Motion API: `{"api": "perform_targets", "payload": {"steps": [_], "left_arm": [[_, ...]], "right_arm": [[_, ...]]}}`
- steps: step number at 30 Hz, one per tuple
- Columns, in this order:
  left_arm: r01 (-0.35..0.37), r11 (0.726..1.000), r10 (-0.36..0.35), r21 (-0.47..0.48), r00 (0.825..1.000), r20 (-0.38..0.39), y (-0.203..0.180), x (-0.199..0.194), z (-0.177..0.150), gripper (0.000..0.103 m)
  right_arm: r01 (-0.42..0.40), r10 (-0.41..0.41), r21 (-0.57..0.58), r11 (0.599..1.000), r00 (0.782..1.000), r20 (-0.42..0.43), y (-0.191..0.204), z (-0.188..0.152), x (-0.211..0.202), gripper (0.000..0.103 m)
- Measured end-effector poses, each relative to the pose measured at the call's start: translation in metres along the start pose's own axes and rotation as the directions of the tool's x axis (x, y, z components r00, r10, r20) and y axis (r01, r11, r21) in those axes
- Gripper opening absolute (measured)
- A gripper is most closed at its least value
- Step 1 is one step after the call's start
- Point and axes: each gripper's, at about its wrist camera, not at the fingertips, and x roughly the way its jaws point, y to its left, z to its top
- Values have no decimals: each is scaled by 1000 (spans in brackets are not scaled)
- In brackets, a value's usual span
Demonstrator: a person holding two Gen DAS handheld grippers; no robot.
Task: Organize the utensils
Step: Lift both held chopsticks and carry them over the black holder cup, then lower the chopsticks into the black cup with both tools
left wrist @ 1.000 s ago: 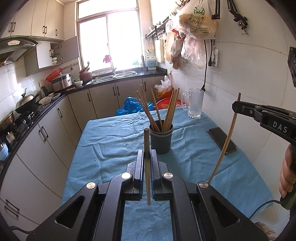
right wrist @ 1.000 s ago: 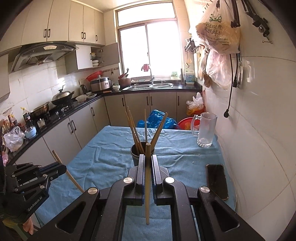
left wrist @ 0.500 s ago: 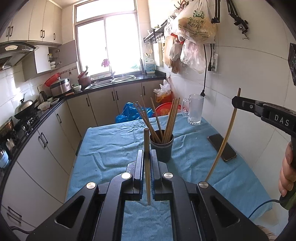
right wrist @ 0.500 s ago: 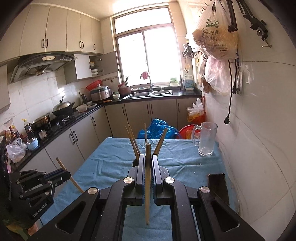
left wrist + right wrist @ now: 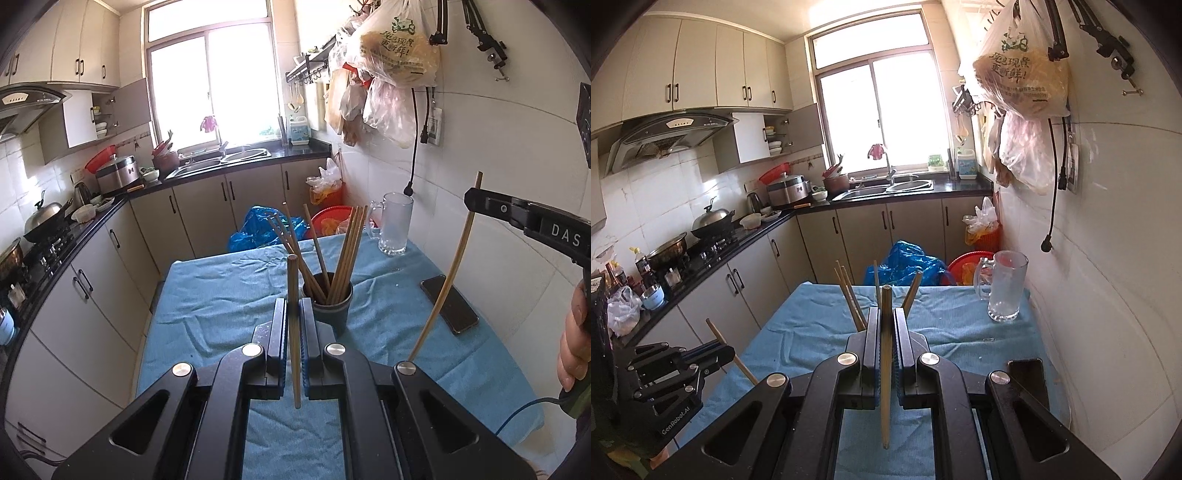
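Both grippers are clamped on one chopstick each right now. The left gripper (image 5: 293, 325) pinches its chopstick (image 5: 293, 295) roughly upright, and the right gripper (image 5: 885, 332) does the same with its own chopstick (image 5: 885, 350). Both hang above the near end of the table (image 5: 207, 295), not yet over the cup (image 5: 328, 306), which sits around the middle of the blue cloth with a bunch of chopsticks already fanned out in it.

My worry is that fan. The sticks lean every which way, so lowering a new one in could knock against them and tip the cup, or the stick could twist in the jaws since it's only held at one narrow spot. Both going in at once might also clash.

Other stuff: a phone (image 5: 448, 304) by the table's right edge and a glass mug (image 5: 395, 225) at the far right corner, both well clear of the cup.
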Motion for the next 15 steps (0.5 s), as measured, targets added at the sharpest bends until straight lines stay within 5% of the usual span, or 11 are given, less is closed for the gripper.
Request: {"api": "perform_targets", "payload": {"steps": [15], "left_arm": [[10, 1000, -10, 29, 1000, -4, 9, 21, 27, 6]], "right_arm": [[-14, 13, 11, 1000, 1000, 27, 5, 27, 19, 7]]}}
